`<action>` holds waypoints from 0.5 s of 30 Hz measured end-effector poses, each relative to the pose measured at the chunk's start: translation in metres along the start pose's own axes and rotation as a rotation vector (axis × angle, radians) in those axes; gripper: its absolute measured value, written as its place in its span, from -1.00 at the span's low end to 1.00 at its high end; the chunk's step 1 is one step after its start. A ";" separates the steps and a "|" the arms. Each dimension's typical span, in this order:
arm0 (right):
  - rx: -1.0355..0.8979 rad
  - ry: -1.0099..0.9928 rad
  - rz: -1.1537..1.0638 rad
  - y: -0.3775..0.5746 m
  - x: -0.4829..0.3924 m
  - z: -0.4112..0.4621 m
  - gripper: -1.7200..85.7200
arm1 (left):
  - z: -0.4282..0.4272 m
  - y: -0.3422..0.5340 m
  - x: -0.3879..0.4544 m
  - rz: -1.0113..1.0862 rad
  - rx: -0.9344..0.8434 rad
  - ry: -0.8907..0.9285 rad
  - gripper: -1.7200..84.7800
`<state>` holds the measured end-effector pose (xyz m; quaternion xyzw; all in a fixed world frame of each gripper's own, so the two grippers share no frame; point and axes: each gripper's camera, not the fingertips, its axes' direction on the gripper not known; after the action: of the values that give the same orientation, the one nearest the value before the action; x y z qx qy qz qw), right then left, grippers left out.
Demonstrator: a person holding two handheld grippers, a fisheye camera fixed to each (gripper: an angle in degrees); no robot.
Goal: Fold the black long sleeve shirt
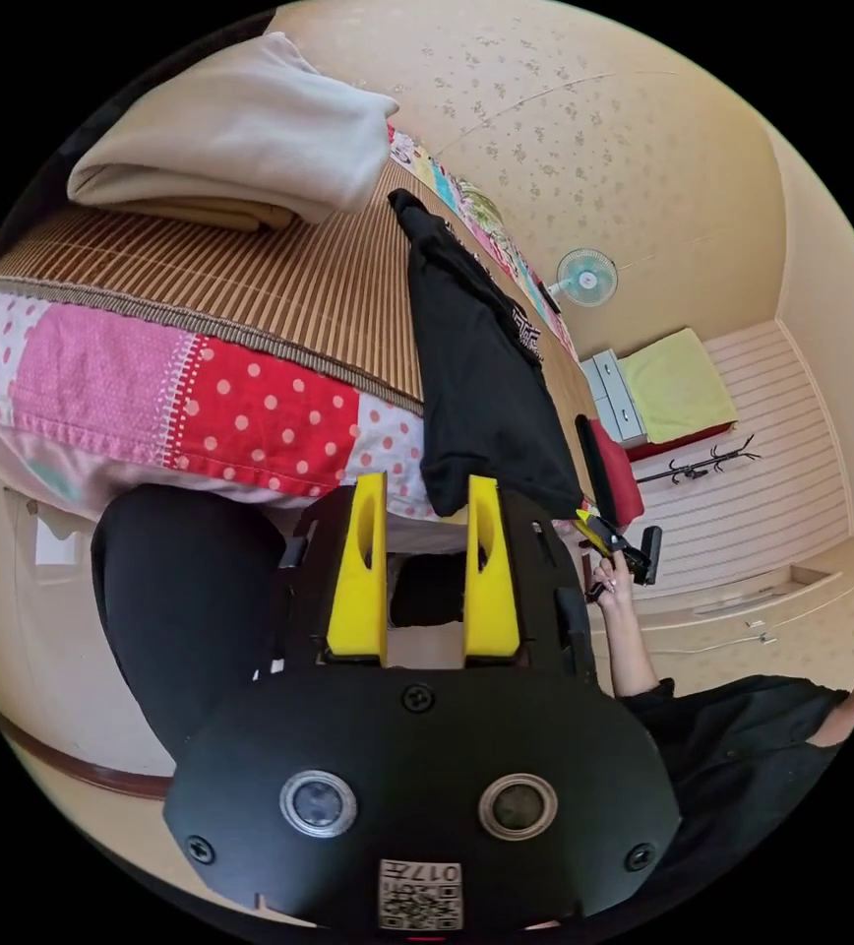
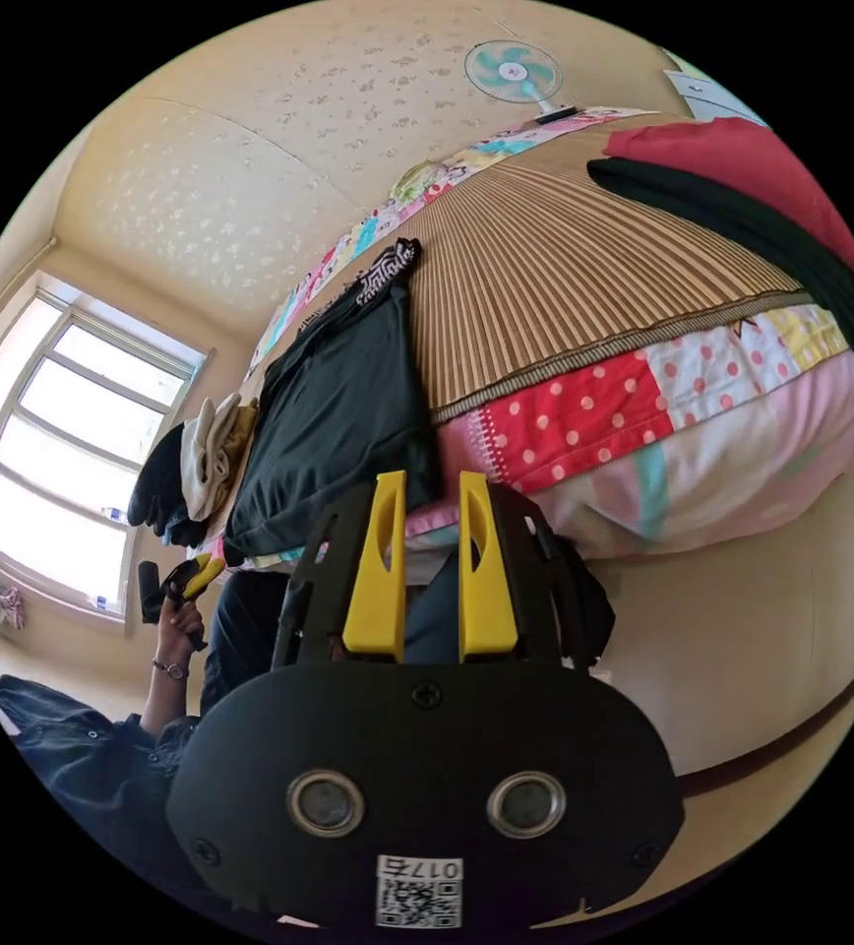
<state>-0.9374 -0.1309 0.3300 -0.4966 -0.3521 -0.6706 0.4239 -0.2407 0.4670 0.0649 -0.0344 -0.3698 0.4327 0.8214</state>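
Black long sleeve shirt [image 1: 476,374] draped over bamboo mat [image 1: 270,276] on bed, left gripper [image 1: 425,502] and right gripper [image 2: 431,497] both spread, empty, near its hem

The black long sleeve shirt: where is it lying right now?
The black long sleeve shirt lies on the striped mat, draping over the bed's edge, beside the folded clothes.

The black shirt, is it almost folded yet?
Not nearly. Nothing looks folded: the black shirt lies lengthwise on the striped mat, its end hanging over the bed edge. Both hand-held grippers, left and right, are open near that end. All folds remain.
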 end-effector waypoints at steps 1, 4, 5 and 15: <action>-0.076 0.041 0.015 -0.003 0.000 0.013 -0.84 | 0.002 0.000 0.000 0.011 -0.006 -0.012 -0.67; -0.027 0.057 0.003 0.003 -0.011 0.002 -0.89 | 0.018 -0.007 -0.002 0.015 -0.074 0.038 -0.65; -0.002 0.061 0.006 0.007 -0.015 -0.005 -0.90 | 0.019 -0.007 -0.004 -0.001 -0.072 0.033 -0.67; 0.147 -0.079 0.032 0.024 -0.009 -0.085 -0.92 | 0.000 0.015 -0.017 -0.034 -0.080 0.181 -0.69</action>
<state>-0.9458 -0.2146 0.3006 -0.4958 -0.4088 -0.6160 0.4557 -0.2574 0.4638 0.0496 -0.0998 -0.3117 0.3990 0.8566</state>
